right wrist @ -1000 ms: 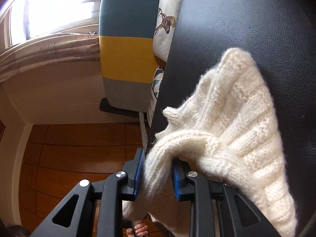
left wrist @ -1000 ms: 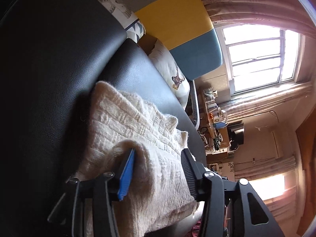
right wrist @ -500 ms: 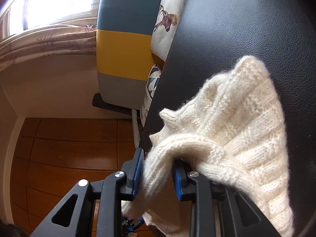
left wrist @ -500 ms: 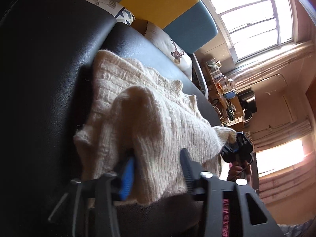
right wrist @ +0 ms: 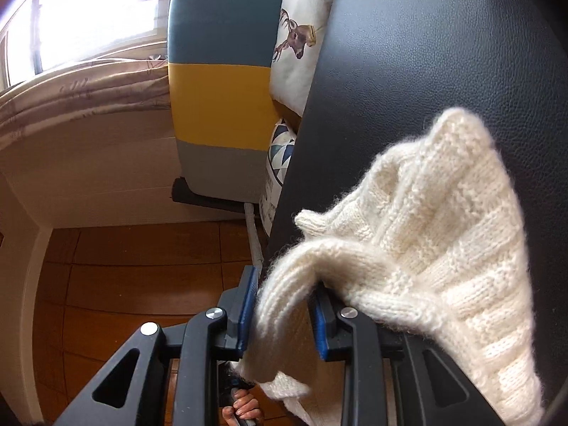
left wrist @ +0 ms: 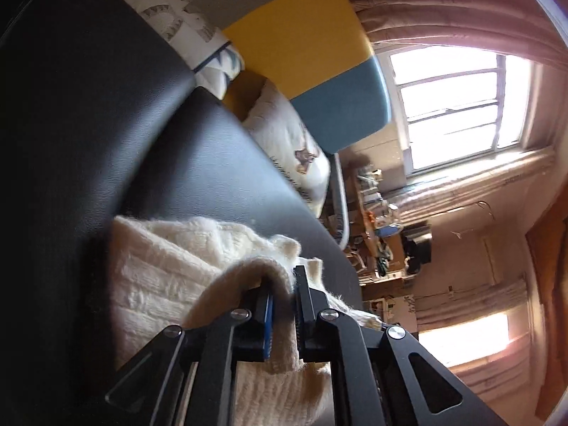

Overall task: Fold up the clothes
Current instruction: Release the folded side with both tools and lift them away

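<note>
The left gripper (left wrist: pixel 284 305), spread wide half a second ago, now pinches a fold of the cream ribbed knit sweater (left wrist: pixel 156 277) on the black leather sofa (left wrist: pixel 213 163). The right gripper (right wrist: pixel 284 305) still clamps its own edge of the sweater, so both sides look ready for folding.

Both wrist cameras are sitting just behind their grippers, looking forward along the fingers, and both are rolled sideways so the room appears tipped. The left gripper (left wrist: pixel 284 305) view is facing across the black cushion (left wrist: pixel 198 163) toward the far window (left wrist: pixel 458 106), very close to the cream sweater (left wrist: pixel 159 277). The right gripper (right wrist: pixel 284 305) view is looking along the same black cushion (right wrist: pixel 408 88), the cream sweater (right wrist: pixel 443 230) equally near. Both views are sharing the striped chair back (left wrist: pixel 319 64) (right wrist: pixel 220 81) and deer pillow (left wrist: pixel 294 152) (right wrist: pixel 298 35).
</note>
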